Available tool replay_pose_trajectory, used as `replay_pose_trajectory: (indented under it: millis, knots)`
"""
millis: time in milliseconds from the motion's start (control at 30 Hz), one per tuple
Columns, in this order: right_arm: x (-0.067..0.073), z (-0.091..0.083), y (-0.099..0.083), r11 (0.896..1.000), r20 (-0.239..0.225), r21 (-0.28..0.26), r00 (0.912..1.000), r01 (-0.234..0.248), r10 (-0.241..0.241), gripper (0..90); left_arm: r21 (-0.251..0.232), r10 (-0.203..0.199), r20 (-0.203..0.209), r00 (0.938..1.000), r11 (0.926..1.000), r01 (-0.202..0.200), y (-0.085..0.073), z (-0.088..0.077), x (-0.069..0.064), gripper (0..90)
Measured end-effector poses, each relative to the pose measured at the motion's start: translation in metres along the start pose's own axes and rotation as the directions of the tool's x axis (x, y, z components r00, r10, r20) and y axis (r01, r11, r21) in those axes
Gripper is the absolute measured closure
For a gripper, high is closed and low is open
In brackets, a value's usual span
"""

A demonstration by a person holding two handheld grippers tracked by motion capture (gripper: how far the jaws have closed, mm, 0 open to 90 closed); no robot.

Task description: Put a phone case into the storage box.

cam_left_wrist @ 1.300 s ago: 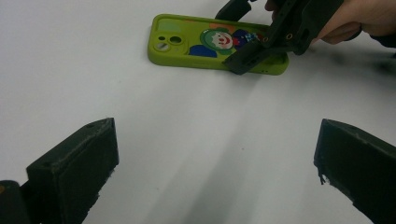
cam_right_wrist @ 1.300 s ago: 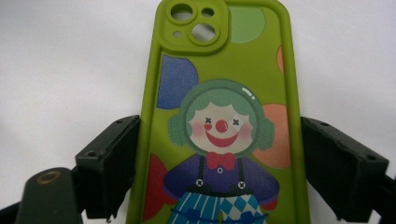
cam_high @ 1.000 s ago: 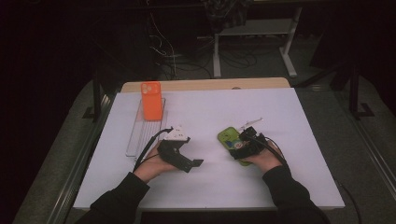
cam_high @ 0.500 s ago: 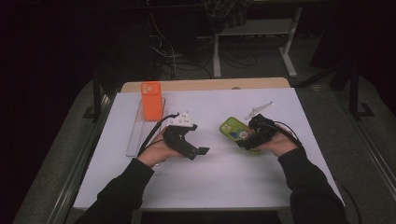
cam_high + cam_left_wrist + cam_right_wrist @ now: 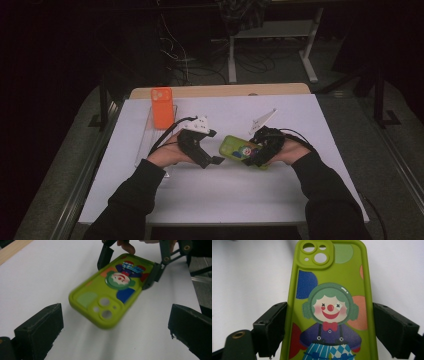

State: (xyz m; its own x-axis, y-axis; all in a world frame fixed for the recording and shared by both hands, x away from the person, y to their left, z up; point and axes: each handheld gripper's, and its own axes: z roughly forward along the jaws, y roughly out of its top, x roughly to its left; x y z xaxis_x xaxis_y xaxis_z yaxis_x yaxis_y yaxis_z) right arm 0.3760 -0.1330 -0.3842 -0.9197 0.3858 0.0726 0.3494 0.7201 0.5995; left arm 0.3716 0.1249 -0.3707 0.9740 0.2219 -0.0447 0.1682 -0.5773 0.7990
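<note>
Lime-green rubbery phone case (image 5: 241, 150), rounded corners, clown print, round lens cutouts, sits clamped by its long edges in the right gripper (image 5: 261, 148), above the white table (image 5: 235, 195). Left gripper (image 5: 205, 147) spread wide, empty, just left. Orange phone case (image 5: 161, 107) stands far left.

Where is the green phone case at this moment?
In the high view the green case is right of the table's middle, clamped at one end in the right gripper. Its camera end points toward the open left gripper, away from the orange phone.
</note>
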Motion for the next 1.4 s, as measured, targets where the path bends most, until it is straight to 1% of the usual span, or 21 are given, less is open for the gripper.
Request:
replay_pose_trajectory:
  millis: [100, 200, 267, 333, 467, 500, 633, 700, 800, 900, 933, 967, 1033, 1067, 1100, 1133, 1200, 1233, 1267, 1367, 1400]
  knots:
    - [0.008, 0.005, 0.004, 0.999, -0.03, 0.012, 0.9988, 0.038, -0.037, 15.0, -0.008, 0.006, 0.022, 0.9997, 1.0, -0.006, 0.001, -0.003, -0.002, 0.0]
    - [0.015, 0.008, 0.006, 0.998, -0.055, 0.016, 0.9963, 0.067, -0.066, 15.0, 0.012, 0.031, 0.051, 0.9982, 0.9994, -0.032, 0.0, -0.003, -0.005, 0.0]
    - [0.019, 0.009, 0.008, 0.996, -0.079, 0.019, 0.9933, 0.086, -0.084, 15.0, 0.011, 0.034, 0.08, 0.9962, 0.9993, -0.035, -0.001, -0.002, -0.008, 0.0]
    - [0.024, 0.009, 0.009, 0.994, -0.092, 0.026, 0.9901, 0.108, -0.106, 15.0, 0.031, 0.052, 0.1, 0.9937, 0.998, -0.055, 0.0, -0.001, -0.01, 0.0]
    - [0.03, 0.011, 0.011, 0.99, -0.121, 0.032, 0.9835, 0.14, -0.135, 15.0, 0.058, 0.078, 0.116, 0.9902, 0.9947, -0.085, 0.0, 0.003, -0.016, 0.0]
    - [0.031, 0.011, 0.012, 0.988, -0.121, 0.034, 0.9822, 0.148, -0.143, 15.0, 0.066, 0.104, 0.119, 0.9875, 0.9915, -0.112, 0.001, 0.003, -0.016, 0.0]
    - [0.038, 0.013, 0.015, 0.984, -0.163, 0.024, 0.9721, 0.175, -0.169, 15.0, 0.079, 0.109, 0.131, 0.9855, 0.9897, -0.119, 0.001, 0.007, -0.02, 0.0]
    - [0.041, 0.013, 0.016, 0.981, -0.163, 0.028, 0.969, 0.193, -0.186, 15.0, 0.091, 0.116, 0.145, 0.9826, 0.9874, -0.13, 0.001, 0.009, -0.021, 0.0]
    - [0.044, 0.014, 0.019, 0.978, -0.17, 0.027, 0.9651, 0.206, -0.199, 15.0, 0.112, 0.145, 0.163, 0.9759, 0.98, -0.164, -0.001, 0.013, -0.024, 0.0]
    - [0.046, 0.014, 0.02, 0.975, -0.169, 0.025, 0.9622, 0.221, -0.213, 15.0, 0.128, 0.132, 0.183, 0.9742, 0.9793, -0.157, -0.002, 0.017, -0.028, 0.0]
    - [0.047, 0.013, 0.021, 0.974, -0.171, 0.024, 0.9612, 0.224, -0.216, 15.0, 0.132, 0.136, 0.189, 0.9724, 0.9778, -0.163, -0.002, 0.018, -0.029, 0.0]
    - [0.047, 0.013, 0.022, 0.973, -0.174, 0.021, 0.9595, 0.229, -0.222, 15.0, 0.131, 0.157, 0.192, 0.9687, 0.9741, -0.184, -0.001, 0.019, -0.028, 0.0]
    - [0.049, 0.012, 0.023, 0.973, -0.175, 0.018, 0.9586, 0.231, -0.225, 15.0, 0.136, 0.144, 0.196, 0.97, 0.9756, -0.172, -0.002, 0.021, -0.03, 0.0]
    - [0.049, 0.012, 0.023, 0.972, -0.174, 0.013, 0.9575, 0.236, -0.23, 15.0, 0.141, 0.151, 0.199, 0.9683, 0.9734, -0.181, -0.002, 0.022, -0.031, 0.0]
    - [0.05, 0.012, 0.024, 0.972, -0.174, 0.011, 0.9577, 0.235, -0.229, 15.0, 0.147, 0.144, 0.205, 0.9681, 0.9735, -0.175, -0.003, 0.024, -0.032, 0.0]
    - [0.05, 0.012, 0.024, 0.97, -0.173, 0.006, 0.9551, 0.245, -0.24, 15.0, 0.155, 0.145, 0.206, 0.9677, 0.9716, -0.179, -0.003, 0.025, -0.033, 0.0]
    - [0.051, 0.012, 0.025, 0.969, -0.175, 0.007, 0.9543, 0.247, -0.242, 15.0, 0.17, 0.148, 0.209, 0.9666, 0.9678, -0.185, -0.004, 0.028, -0.035, 0.0]
    - [0.052, 0.011, 0.025, 0.967, -0.162, 0.016, 0.9553, 0.253, -0.247, 15.0, 0.176, 0.147, 0.211, 0.9664, 0.9668, -0.186, -0.004, 0.029, -0.035, 0.0]
    - [0.052, 0.011, 0.025, 0.966, -0.164, 0.014, 0.9533, 0.26, -0.254, 15.0, 0.181, 0.144, 0.217, 0.9655, 0.9658, -0.185, -0.004, 0.03, -0.035, 0.0]
    - [0.053, 0.01, 0.025, 0.965, -0.168, 0.014, 0.9518, 0.263, -0.257, 15.0, 0.189, 0.146, 0.222, 0.964, 0.9635, -0.19, -0.005, 0.031, -0.035, 0.0]
    - [0.052, 0.01, 0.026, 0.964, -0.168, 0.01, 0.9507, 0.266, -0.261, 15.0, 0.187, 0.138, 0.224, 0.9647, 0.9655, -0.181, -0.005, 0.031, -0.035, 0.0]
